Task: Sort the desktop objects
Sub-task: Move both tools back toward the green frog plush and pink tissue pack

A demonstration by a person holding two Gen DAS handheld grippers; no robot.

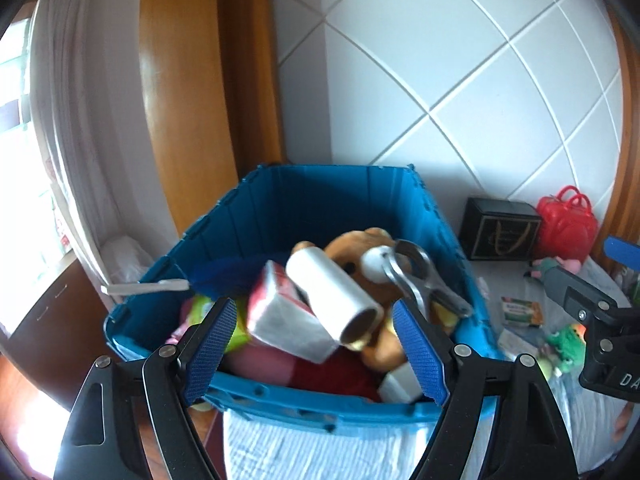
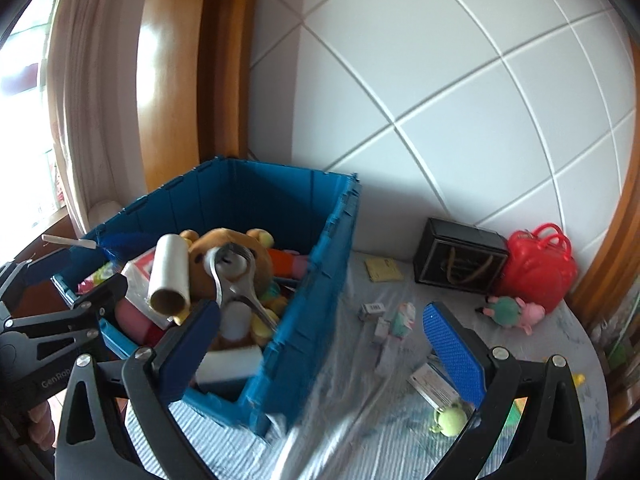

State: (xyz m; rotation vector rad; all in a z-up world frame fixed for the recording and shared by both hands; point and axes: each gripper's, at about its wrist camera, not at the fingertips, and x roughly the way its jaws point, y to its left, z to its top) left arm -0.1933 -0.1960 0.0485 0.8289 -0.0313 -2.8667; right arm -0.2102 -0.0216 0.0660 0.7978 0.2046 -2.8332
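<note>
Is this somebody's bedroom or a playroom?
Probably a bedroom: a white padded quilted panel like a headboard, a striped blue cloth like bedding, and a white curtain by a window. A blue plastic crate full of toys sits there.

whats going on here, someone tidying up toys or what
A person with a handheld gripper in each hand is sorting clutter into a blue crate. The crate is already piled with a teddy bear, a white roll and a metal clip. The left gripper sits over the crate, jaws open and empty. The right gripper is open too, holding nothing. A pig plush, a red bag and a black box remain on the cloth.
</note>
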